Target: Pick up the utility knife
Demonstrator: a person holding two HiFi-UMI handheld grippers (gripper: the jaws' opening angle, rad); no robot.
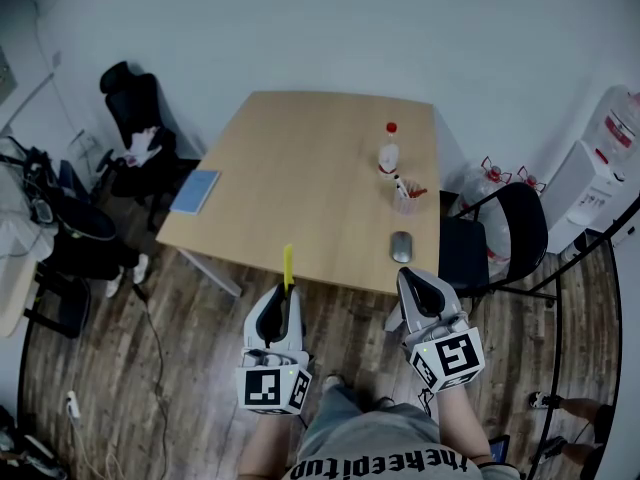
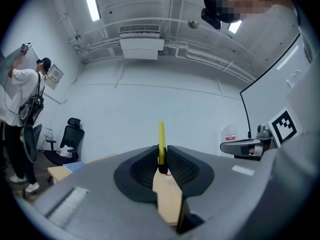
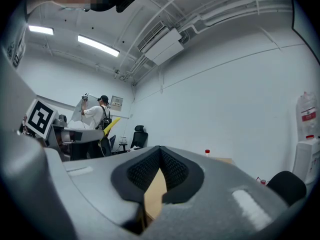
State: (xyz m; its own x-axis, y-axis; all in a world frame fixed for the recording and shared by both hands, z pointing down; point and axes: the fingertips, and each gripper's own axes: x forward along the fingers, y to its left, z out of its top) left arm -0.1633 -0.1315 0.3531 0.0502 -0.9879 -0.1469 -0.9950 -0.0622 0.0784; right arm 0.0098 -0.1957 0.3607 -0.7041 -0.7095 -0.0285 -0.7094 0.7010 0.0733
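Yellow utility knife [image 2: 161, 143] juts forward from level left gripper [image 1: 287, 295].

Notebook [image 1: 195, 190] on table [image 1: 300, 158] left, bottle [image 1: 388, 155] behind cup [image 1: 407, 201] right, mouse [image 1: 401, 246] nearest

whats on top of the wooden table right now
A blue notebook, a red-capped bottle, a cup of pens and a grey mouse. The utility knife held by the left gripper hides a strip of the near edge.

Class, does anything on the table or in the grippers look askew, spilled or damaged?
Nothing stands out. The yellow utility knife sits straight in the left gripper's jaws; the bottle and cup stand upright on the table.
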